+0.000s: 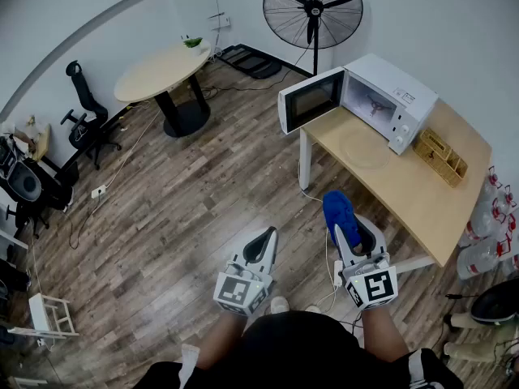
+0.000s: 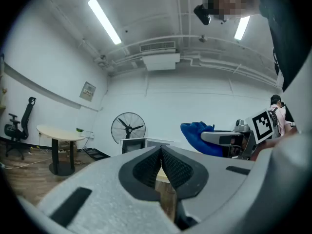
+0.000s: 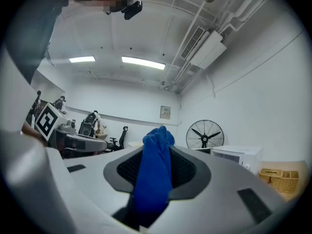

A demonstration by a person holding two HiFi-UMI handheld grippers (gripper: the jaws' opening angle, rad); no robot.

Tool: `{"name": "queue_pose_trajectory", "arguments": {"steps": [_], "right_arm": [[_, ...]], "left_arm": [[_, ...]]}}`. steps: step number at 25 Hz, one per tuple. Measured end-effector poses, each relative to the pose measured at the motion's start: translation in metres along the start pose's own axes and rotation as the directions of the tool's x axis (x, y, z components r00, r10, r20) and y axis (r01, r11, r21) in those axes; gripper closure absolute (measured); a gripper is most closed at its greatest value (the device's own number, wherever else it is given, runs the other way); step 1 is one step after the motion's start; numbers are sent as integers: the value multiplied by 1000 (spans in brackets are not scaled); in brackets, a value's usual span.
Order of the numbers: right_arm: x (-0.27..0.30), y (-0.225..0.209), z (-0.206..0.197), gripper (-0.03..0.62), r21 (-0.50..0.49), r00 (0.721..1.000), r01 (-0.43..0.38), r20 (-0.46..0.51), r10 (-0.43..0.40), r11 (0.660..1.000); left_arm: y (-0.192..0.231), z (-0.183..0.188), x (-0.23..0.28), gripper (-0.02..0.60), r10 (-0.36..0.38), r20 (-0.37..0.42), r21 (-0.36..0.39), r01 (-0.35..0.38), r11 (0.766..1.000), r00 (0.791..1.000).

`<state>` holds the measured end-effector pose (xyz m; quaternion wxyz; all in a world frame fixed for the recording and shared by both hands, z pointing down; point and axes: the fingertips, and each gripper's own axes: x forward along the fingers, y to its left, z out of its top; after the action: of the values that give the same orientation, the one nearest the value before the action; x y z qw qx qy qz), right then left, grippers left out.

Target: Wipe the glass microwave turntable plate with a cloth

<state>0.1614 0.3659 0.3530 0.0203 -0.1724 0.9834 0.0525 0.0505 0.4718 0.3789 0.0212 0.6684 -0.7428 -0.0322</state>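
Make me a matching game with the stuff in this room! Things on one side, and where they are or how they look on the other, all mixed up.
Things:
1. cloth
2. microwave
3. plate
4. fan

Places or states:
A. door open
B. lying flat on the table
C. standing on the floor
D. held in the right tongs

Pairs: 1-D, 2-A, 3-B, 4-C
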Motion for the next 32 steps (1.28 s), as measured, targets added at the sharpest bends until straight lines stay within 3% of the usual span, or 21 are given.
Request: {"name": "queue_pose_trajectory", "arguments": {"steps": [10, 18, 32], "right_arm": [[-1, 8, 4, 468, -19, 1000, -9, 16, 10, 1000], [5, 1, 20, 459, 42, 993, 18, 113, -23, 999], [29, -3, 10, 457, 33, 993, 87, 73, -89, 996]], "left_arm": [[0, 1, 1, 580, -4, 13, -15, 5, 1000, 1000], [12, 5, 4, 580, -24, 27, -14, 24, 1000, 999], [29, 4, 28, 580, -106, 36, -18, 107, 994, 994]]}}
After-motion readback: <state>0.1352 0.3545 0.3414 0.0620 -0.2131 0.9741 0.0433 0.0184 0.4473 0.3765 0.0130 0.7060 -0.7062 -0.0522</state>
